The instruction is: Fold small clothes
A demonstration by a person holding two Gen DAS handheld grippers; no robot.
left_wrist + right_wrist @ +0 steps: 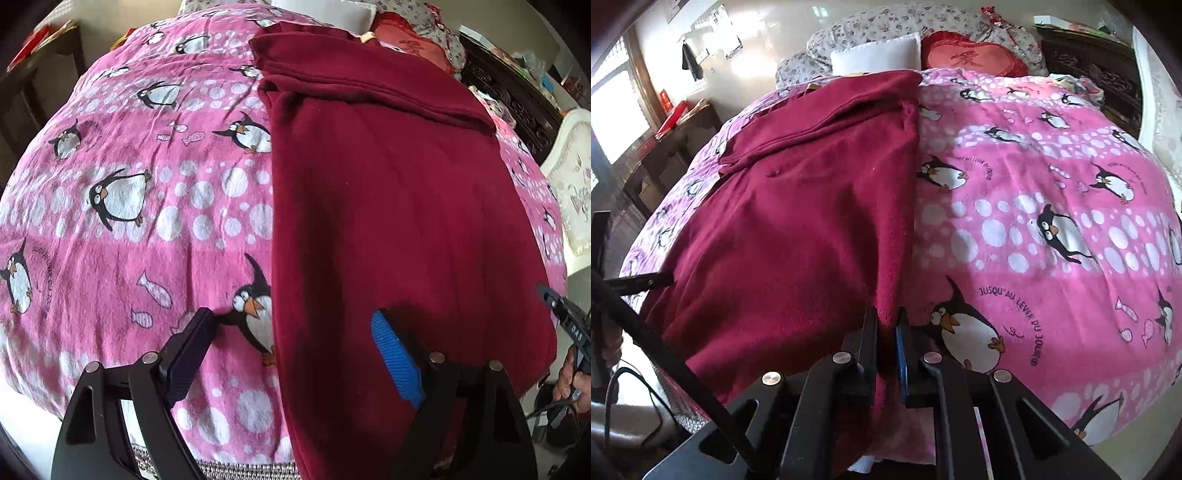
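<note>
**Right claw pinches the garment's edge, left claw spread wide**

We hold two claws over a bed. Our right claw [886, 332] is closed on the near right edge of the dark red garment [798, 229]; the fleece runs down between its two fingers, which stand almost together with only the cloth between them. From this claw the garment stretches ahead and to the left, lying flat on the pink penguin blanket [1052, 206]. At its far end a folded band of the same cloth lies across the top.

Our left claw [291, 347] stands wide apart and grips nothing. Its left finger [188, 354] hangs over bare blanket [147, 206], while the blue-padded right finger [397, 358] hangs over the garment [388, 206]. The garment's long left edge runs straight ahead between the two fingers. Whether the fingers touch the cloth we cannot tell.

Far to the right of the left claw, at the garment's other edge, we see the right claw [565, 314] from the side.

Ahead of the right claw, beyond the garment, sit a white pillow [879, 55] and a red cushion [967, 59].
</note>
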